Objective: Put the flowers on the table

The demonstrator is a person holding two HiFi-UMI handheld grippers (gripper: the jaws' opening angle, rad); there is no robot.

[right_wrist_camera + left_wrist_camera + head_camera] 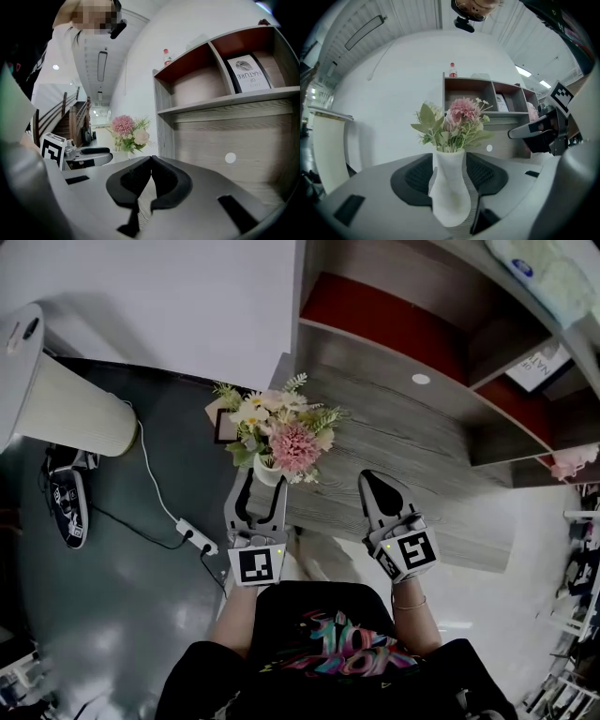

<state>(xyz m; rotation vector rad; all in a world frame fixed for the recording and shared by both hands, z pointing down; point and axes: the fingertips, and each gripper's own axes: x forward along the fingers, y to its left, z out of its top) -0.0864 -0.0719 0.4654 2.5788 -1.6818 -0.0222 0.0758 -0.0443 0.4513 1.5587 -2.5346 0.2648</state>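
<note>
Vase (266,470) mostly hidden under flowers (281,427); bottle (452,69) label unreadable

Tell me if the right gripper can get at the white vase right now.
Probably not for a grasp: the left gripper's open jaws flank the white vase on both sides. The right gripper sits shut and empty beside it; bare table lies between.

Left gripper (259,486), right gripper (372,480) — grey, black-padded; black printed shirt (328,615).
</note>
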